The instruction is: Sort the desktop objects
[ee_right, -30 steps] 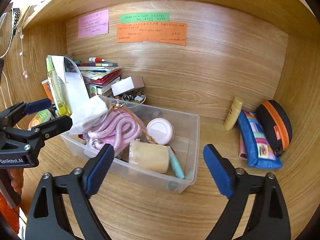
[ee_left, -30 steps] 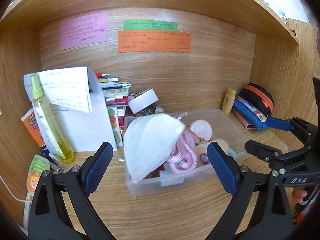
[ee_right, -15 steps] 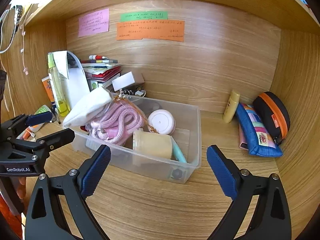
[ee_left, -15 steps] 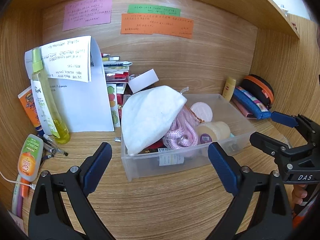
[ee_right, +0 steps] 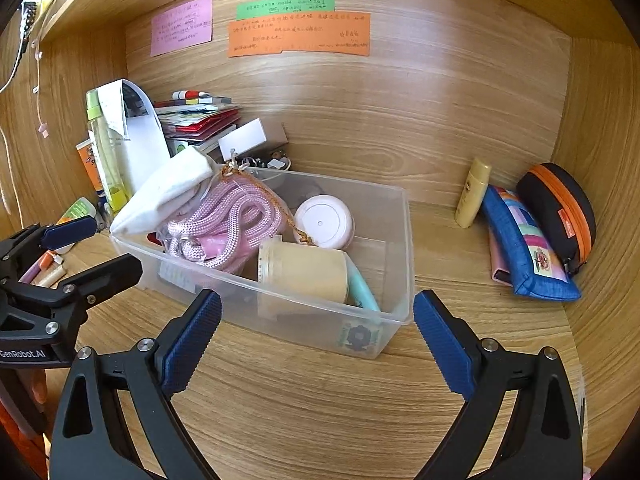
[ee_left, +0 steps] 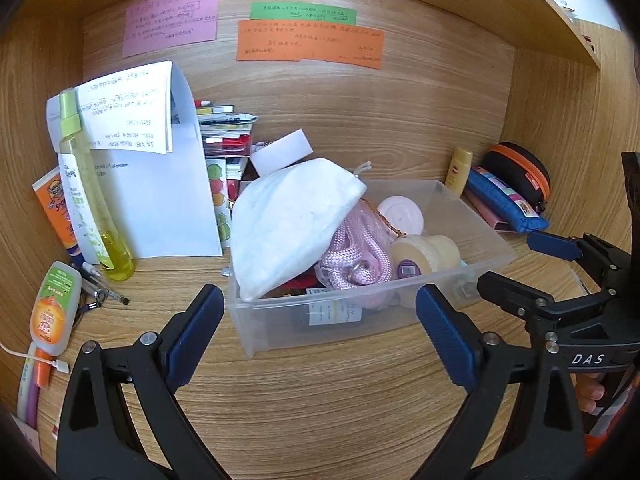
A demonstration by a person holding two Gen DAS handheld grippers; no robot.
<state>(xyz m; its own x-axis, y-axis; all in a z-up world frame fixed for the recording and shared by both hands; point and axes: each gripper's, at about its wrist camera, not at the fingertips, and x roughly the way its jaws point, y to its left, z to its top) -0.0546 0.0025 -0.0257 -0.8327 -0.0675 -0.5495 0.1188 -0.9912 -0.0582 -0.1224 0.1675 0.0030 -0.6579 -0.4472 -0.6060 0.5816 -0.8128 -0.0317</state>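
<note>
Both my grippers hang wide open and empty over the desk, the left gripper (ee_left: pixel 316 330) and right gripper (ee_right: pixel 316 338) each facing the clear bin (ee_right: pixel 404 240) in the middle. The bin looks thin, flexible plastic and well loaded, so I judge one wall would bow; I'd pinch opposite rims. The white pouch (ee_left: pixel 288 228) on top is soft and light, the pink rope (ee_right: pixel 228 216) limp, the tan jar (ee_right: pixel 304 272) stiff and smooth.
</note>
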